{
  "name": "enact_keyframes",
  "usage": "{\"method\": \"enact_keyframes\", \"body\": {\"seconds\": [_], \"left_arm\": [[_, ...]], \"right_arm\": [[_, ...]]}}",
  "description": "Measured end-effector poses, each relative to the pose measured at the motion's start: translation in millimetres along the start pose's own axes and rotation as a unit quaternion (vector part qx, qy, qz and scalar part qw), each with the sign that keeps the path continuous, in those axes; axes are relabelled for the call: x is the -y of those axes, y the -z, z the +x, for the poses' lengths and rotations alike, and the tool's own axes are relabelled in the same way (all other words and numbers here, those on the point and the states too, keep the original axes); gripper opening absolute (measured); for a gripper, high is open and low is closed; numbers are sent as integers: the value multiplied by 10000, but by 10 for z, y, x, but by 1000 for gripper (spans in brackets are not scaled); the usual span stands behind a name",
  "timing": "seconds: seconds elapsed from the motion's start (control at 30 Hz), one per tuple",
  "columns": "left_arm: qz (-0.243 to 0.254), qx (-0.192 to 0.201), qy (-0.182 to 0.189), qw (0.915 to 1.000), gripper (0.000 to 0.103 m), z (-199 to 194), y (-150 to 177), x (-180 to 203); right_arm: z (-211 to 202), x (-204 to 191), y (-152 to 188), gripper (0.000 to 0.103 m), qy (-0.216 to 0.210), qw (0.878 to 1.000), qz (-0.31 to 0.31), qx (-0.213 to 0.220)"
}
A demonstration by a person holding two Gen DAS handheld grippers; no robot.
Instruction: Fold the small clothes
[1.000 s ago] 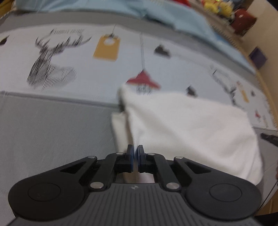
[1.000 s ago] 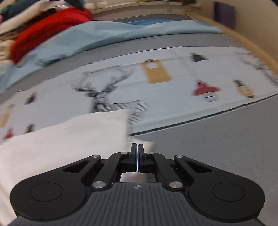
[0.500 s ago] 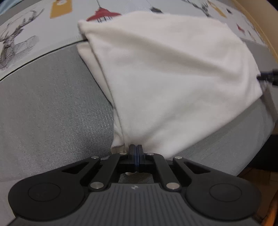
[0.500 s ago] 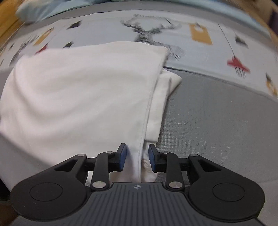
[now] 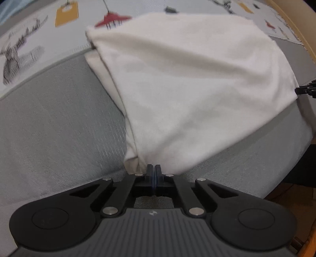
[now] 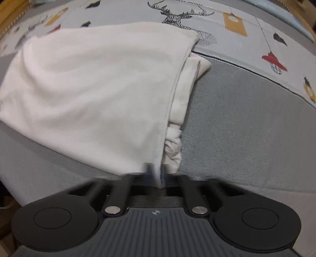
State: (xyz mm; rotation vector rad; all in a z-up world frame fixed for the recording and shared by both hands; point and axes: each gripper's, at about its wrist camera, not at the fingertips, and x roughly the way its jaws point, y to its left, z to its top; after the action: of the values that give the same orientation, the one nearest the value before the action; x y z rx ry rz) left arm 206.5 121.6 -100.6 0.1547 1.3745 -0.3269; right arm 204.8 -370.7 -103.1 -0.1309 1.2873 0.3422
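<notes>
A white folded garment (image 5: 189, 83) lies on the grey bed surface, its far part over the printed cloth. My left gripper (image 5: 153, 174) is shut at the garment's near-left corner; the jaws meet and I see no cloth between them. In the right wrist view the same garment (image 6: 94, 94) fills the left half. My right gripper (image 6: 156, 174) is blurred and closed on the garment's near-right corner, with cloth bunched between the fingers. The right gripper's tip also shows in the left wrist view (image 5: 305, 91) at the garment's far right edge.
A grey mattress cover (image 5: 51, 126) lies under the garment. A pale printed cloth with a deer (image 6: 177, 15), lamps (image 6: 274, 61) and yellow tags (image 5: 66, 13) runs along the far side. A wooden bed edge (image 5: 296, 21) is at the far right.
Both grippers dropped from facing across the bed to the garment's near corners. The right gripper opened half a second ago and has now closed on the corner. The left stayed shut.
</notes>
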Motion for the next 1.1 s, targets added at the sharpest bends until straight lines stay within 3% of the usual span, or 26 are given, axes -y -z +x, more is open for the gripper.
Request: {"method": "enact_keyframes", "body": {"seconds": [0.1,0.23,0.3,0.4,0.53,0.63,0.77,1.1], "left_arm": [[-154,237,108,9995,0,-122,5,-73],[142,-496,-588,9969,0,129,126,-87],[30,-248,-620,9978,0,50,97,-134],[-352,451,-261,9980,1,-211,-11,-227],[-292,784,67,9965,1,-300,-128,-136],[-78,620,-41,9980,1,-144,-128,12],[208,6,-339,9992,1,182,-48,139],[173,57,-319,9993,4,108,-44,167]], "right_arm": [[-90,64,-22,3,-164,9995,205,157],[7,62,37,3,-49,9998,148,-158],[-26,32,13,4,-15,9999,81,-119],[-192,66,-53,4,5,9994,274,209],[-326,70,-93,6,-194,9972,349,630],[-203,24,-98,6,-145,9986,164,482],[51,-67,-56,6,101,9997,-228,13],[26,-107,-69,7,120,9996,-239,43]]}}
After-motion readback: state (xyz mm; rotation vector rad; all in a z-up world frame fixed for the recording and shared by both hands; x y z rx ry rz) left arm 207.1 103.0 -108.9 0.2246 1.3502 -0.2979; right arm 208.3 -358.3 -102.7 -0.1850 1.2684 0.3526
